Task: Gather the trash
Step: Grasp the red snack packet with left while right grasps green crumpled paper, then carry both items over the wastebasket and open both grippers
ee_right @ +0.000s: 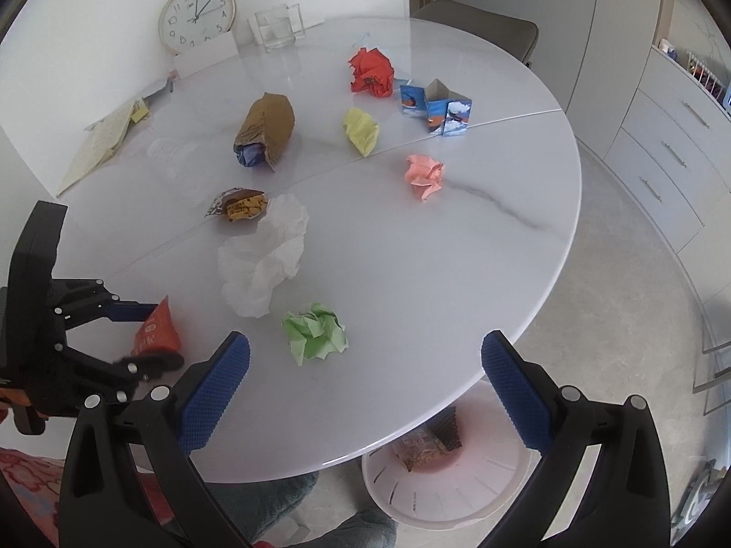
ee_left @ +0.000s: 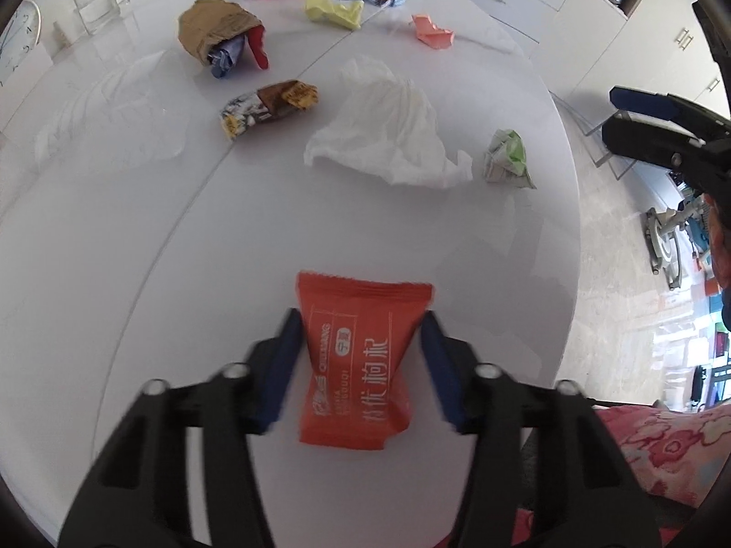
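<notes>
An orange snack packet (ee_left: 356, 360) lies near the front of the white round table (ee_left: 137, 237). My left gripper (ee_left: 359, 319) is shut on it, both blue pads pressing its sides where it narrows. The right wrist view shows the same packet (ee_right: 157, 333) tilted between the left gripper's fingers (ee_right: 137, 310). My right gripper (ee_right: 365, 342) hangs open over the table's near edge, nothing between its pads, just in front of a crumpled green paper (ee_right: 315, 331). A white tissue (ee_right: 262, 255) lies beyond it.
More litter is spread over the table: a snack wrapper (ee_right: 240, 208), brown paper bag (ee_right: 267, 130), yellow paper (ee_right: 361, 130), pink paper (ee_right: 425, 176), red paper (ee_right: 372, 71) and blue carton (ee_right: 436, 107). A white bin (ee_right: 447, 484) holding wrappers stands under the table's edge.
</notes>
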Demonstrator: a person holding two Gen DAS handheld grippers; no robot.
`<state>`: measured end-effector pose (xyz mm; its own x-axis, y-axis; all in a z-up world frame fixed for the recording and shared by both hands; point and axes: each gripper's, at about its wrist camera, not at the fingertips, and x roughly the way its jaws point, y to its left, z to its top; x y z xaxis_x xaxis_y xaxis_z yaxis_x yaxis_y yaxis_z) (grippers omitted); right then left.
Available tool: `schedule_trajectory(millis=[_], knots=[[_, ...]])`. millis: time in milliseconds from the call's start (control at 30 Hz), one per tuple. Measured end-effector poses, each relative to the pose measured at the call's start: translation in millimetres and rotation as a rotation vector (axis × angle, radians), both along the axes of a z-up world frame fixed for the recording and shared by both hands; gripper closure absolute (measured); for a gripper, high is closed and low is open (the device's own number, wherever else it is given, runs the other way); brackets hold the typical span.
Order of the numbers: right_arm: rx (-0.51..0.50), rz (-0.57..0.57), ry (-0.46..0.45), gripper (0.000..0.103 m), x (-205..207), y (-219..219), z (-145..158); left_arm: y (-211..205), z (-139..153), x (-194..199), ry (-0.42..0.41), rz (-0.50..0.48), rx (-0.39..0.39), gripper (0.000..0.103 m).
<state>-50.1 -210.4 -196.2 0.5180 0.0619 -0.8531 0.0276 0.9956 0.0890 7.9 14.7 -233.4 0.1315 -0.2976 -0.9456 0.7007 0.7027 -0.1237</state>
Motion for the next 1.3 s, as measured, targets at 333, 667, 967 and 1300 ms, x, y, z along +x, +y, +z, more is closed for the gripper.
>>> schedule_trajectory(millis=[333, 667, 967, 1300], knots=[[0.018, 0.079, 0.016, 0.012, 22.0, 15.3, -30.4, 12.9, 22.7, 8.0, -0.019, 0.078, 0.009, 0.059], [0.001, 0.138, 0.077, 0.068, 38.7, 25.6, -52.0, 16.5, 46.9, -1.5, -0.082, 0.069, 0.006, 0.058], [0.091, 0.078, 0.050, 0.069, 9.1, -7.0, -27.8, -16.5, 58.9, -19.8, -0.086, 0.009, -0.014, 0.058], [0.030, -0.100, 0.031, 0.068, -89.1, -106.2, 13.5, -146.7, 55.1, -76.4, 0.032, -0.232, -0.146, 0.058]])
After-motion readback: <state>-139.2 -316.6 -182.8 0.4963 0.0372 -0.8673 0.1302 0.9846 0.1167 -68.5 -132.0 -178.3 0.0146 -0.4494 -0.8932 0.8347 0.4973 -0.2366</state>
